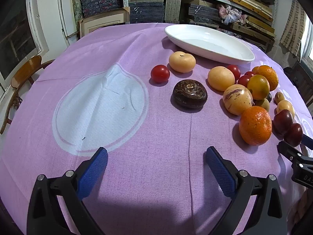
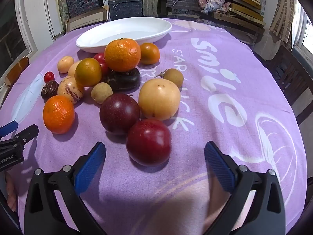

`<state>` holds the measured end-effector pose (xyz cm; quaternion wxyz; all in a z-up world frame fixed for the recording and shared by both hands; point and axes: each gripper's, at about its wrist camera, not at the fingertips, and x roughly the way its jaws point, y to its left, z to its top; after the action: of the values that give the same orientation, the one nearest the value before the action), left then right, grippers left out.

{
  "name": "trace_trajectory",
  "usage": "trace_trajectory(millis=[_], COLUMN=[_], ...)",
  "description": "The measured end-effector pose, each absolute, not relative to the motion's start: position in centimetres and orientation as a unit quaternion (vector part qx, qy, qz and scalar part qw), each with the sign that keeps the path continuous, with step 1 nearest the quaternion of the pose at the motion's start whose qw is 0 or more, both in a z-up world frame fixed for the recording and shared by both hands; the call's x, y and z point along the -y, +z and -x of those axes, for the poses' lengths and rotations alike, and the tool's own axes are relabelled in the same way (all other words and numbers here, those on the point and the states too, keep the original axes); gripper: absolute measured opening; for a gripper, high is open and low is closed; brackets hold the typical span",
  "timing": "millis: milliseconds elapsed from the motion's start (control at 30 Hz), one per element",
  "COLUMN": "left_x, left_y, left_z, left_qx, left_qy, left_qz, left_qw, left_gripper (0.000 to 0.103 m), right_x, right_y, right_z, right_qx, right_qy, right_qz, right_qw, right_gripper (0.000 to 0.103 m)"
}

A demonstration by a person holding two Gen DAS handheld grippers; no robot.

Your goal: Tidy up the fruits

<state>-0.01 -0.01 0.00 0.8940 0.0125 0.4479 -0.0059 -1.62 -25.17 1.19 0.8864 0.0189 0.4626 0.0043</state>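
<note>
A white oval dish (image 1: 209, 43) (image 2: 133, 33) sits empty at the back of the purple tablecloth (image 1: 156, 117). In front of it lie several fruits: a dark brown one (image 1: 189, 94), a tomato (image 1: 160, 73), a mandarin (image 1: 255, 125) (image 2: 58, 113) and a striped melon (image 1: 237, 101). My left gripper (image 1: 156, 152) is open over bare cloth, short of the brown fruit. My right gripper (image 2: 155, 146) is open too. A red plum (image 2: 148, 142) lies between its fingertips with neither pad touching it. A darker plum (image 2: 119, 113) and a pale yellow fruit (image 2: 159, 98) sit just behind.
A wooden chair (image 1: 25, 72) stands at the table's left and a dark chair (image 2: 293, 78) at its right. Shelves of stacked boxes (image 1: 146, 9) fill the back wall. One left gripper finger (image 2: 25, 133) shows beside the mandarin.
</note>
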Motion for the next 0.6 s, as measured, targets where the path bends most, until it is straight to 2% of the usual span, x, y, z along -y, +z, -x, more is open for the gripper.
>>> trace_trajectory(millis=[600], left_x=[-0.1], left_y=[-0.07], left_z=[0.04], left_qx=[-0.448], left_qy=[-0.002], left_qz=[-0.011], left_qw=[0.894], left_gripper=[0.1], right_x=[25.07], right_y=[1.12], right_z=[1.58], right_qx=[-0.466], right_qy=[0.0], right_qz=[-0.01], right_qw=[0.885], right_gripper=[0.099])
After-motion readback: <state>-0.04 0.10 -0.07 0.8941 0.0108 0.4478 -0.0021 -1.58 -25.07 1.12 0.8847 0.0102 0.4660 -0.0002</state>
